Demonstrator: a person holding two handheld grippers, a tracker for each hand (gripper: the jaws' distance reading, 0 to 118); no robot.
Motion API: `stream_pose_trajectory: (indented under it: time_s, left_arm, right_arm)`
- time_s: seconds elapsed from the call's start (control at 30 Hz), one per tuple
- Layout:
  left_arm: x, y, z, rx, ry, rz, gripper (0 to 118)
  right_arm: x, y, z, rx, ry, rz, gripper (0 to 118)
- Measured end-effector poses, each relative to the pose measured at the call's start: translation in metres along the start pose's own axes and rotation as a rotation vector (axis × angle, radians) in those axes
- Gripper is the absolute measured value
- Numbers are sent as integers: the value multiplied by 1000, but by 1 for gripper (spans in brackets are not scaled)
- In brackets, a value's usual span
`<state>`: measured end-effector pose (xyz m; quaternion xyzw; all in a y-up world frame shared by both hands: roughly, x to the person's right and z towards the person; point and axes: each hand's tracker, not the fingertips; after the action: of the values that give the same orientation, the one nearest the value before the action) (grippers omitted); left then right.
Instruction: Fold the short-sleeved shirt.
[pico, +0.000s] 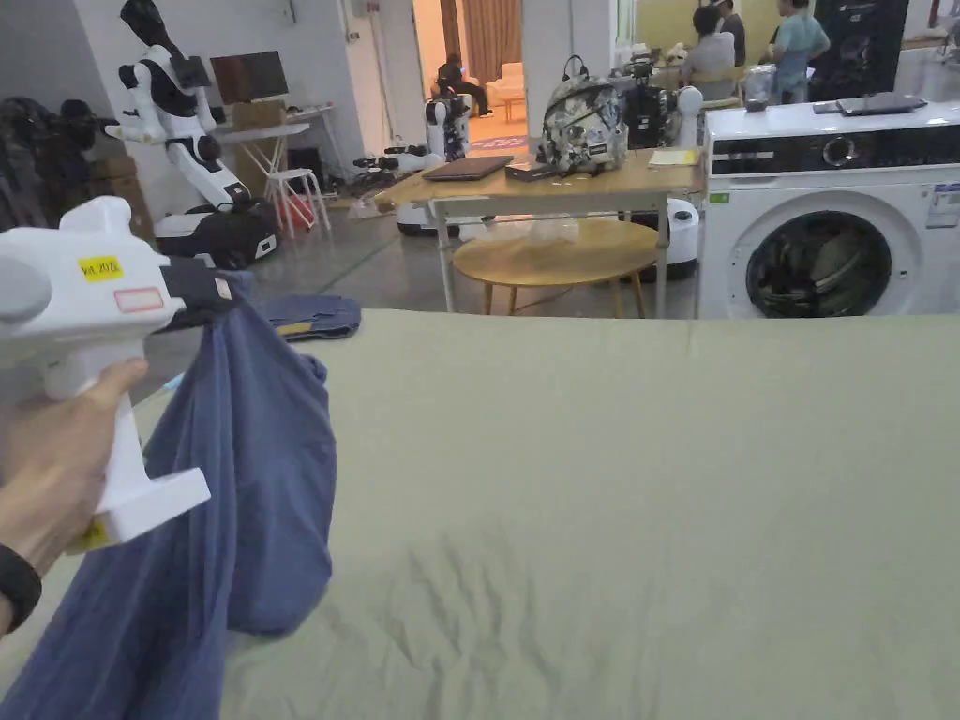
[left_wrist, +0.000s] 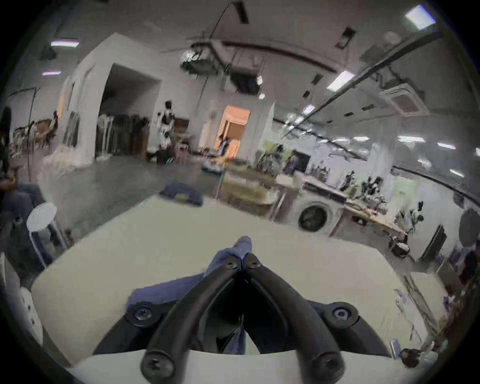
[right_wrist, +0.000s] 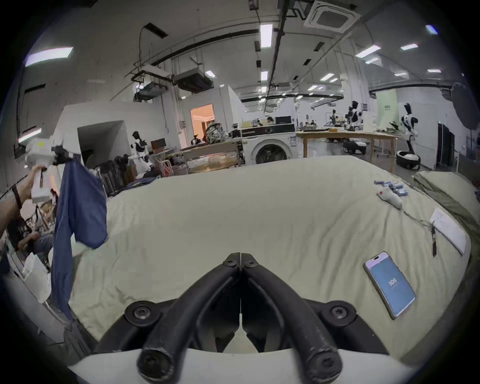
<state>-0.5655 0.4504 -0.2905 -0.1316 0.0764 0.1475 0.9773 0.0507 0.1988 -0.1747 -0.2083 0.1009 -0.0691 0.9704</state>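
A dark blue short-sleeved shirt (pico: 253, 487) hangs in the air at the left side of the bed (pico: 637, 506). My left gripper (pico: 220, 292) is shut on a bunched bit of its upper edge, and a hand holds the white gripper body. In the left gripper view the jaws meet on blue cloth (left_wrist: 235, 253) at the left gripper (left_wrist: 242, 261). The shirt (right_wrist: 78, 207) hangs past the bed's left edge in the right gripper view. My right gripper (right_wrist: 241, 261) hovers low over the bare bedcover, jaws together, holding nothing.
A phone (right_wrist: 389, 284), a white handheld device (right_wrist: 389, 198) with a cable and a sheet of paper (right_wrist: 448, 230) lie on the bed's right side. Another blue garment (pico: 314, 316) lies past the far left corner. A washing machine (pico: 825, 211) and wooden tables (pico: 562, 253) stand behind.
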Motion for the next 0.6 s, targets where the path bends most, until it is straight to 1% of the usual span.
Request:
stream_pose_trajectory:
  time_s: [0.1, 0.2, 0.27, 0.33, 0.37, 0.43, 0.5, 0.57, 0.6]
  left_arm:
    - [54, 11, -16, -16, -42, -102, 0]
    - [107, -32, -42, -100, -122, -201, 0]
    - [145, -90, -61, -221, -222, -218, 0]
    - [178, -152, -70, -290, -308, -210, 0]
    - [198, -188, -72, -332, -372, -179, 0]
    - [235, -258, -78, -470, -485, -136, 0]
    - [283, -337, -71, -628, -529, -139, 0]
    - [317, -388, -51, -676, -598, -163, 0]
    - [329, -405, -39, -708, -644, -131, 0]
  right_arm:
    - [6, 4, 12, 26, -35, -1, 0]
    - [15, 6, 19, 41, -57, -3, 0]
    - [21, 6, 23, 45, -77, -8, 0]
    - [27, 8, 28, 48, -83, -31, 0]
    - [30, 8, 31, 49, -88, -39, 0]
    - [35, 8, 36, 60, -108, -42, 0]
    - [40, 10, 40, 60, -132, -41, 0]
    - [45, 12, 45, 53, -149, -41, 0]
    - [46, 13, 48, 53, -161, -39, 0]
